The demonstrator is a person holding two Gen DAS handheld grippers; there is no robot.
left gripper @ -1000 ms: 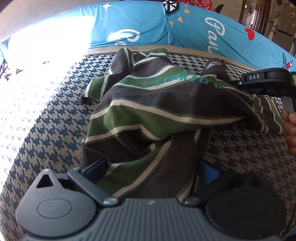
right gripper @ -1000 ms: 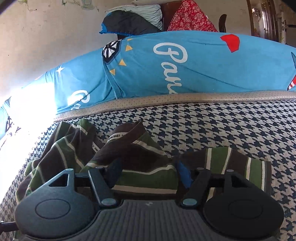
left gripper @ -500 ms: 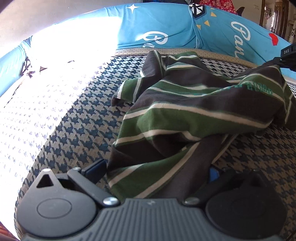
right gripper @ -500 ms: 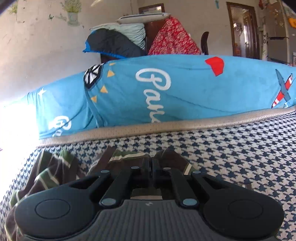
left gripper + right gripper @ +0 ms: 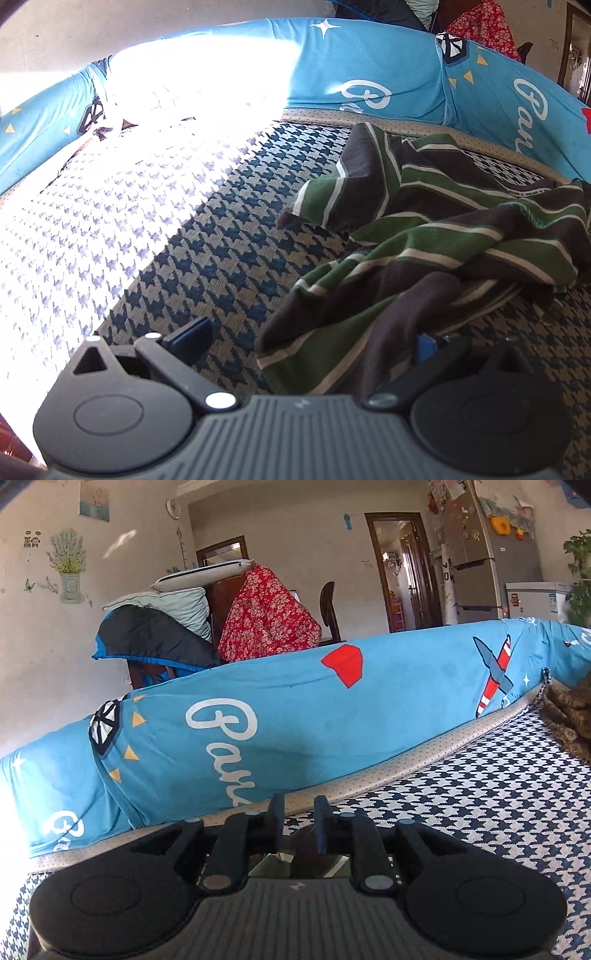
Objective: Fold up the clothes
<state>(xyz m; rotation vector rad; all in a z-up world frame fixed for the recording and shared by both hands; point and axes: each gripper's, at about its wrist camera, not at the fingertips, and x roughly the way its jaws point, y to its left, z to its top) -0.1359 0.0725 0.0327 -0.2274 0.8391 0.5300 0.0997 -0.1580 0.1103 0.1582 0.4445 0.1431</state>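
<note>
Left gripper jaws wide; right gripper jaws opening, nothing between.

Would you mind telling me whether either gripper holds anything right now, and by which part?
Neither has a firm hold. The left gripper is open; the striped shirt only drapes over one finger. The right gripper is opening with nothing visible between its fingers.

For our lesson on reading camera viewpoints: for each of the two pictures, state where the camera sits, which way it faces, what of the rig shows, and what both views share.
Left wrist: sits on the left gripper, angled down at the striped shirt crumpled on the houndstooth cover; its own jaws stand wide apart.
Right wrist: sits on the right gripper, facing nearly level toward the blue cushion and room beyond; its jaws are narrow, opening, nothing clearly between them.
Shared: houndstooth cover and blue cushion.
</note>
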